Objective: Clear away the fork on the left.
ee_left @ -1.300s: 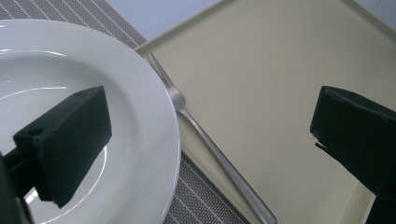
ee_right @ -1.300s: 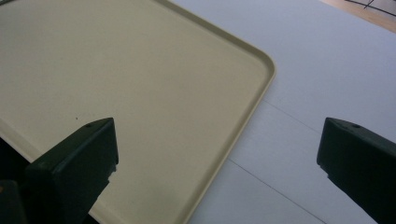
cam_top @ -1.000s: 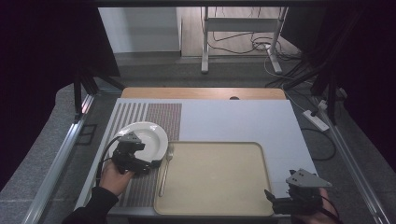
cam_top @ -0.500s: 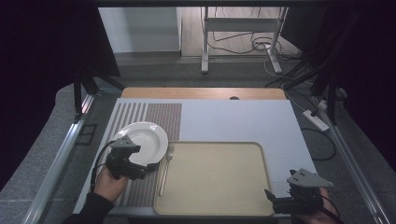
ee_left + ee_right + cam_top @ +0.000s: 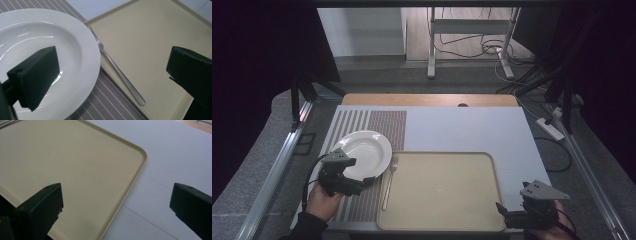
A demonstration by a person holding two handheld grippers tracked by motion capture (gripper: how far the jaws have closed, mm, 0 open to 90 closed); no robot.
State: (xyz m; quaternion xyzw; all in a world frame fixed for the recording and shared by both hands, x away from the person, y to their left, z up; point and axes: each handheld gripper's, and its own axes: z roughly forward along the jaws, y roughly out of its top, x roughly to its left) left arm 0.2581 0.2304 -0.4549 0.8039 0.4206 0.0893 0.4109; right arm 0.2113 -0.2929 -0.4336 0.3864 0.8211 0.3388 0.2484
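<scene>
Glossy white deep-welled plate [image 5: 75, 45]

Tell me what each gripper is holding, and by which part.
Nothing is held. The left gripper is open, its fingers spread above the plate and fork. The right gripper is open over the tray corner.

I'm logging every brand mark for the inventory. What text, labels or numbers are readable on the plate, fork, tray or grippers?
No text can be read.
The fork has a small stamped mark on its handle, too small and blurred to read.
The white plate, the beige tray, the striped placemat and both open grippers, left gripper and right gripper, show no lettering.
</scene>
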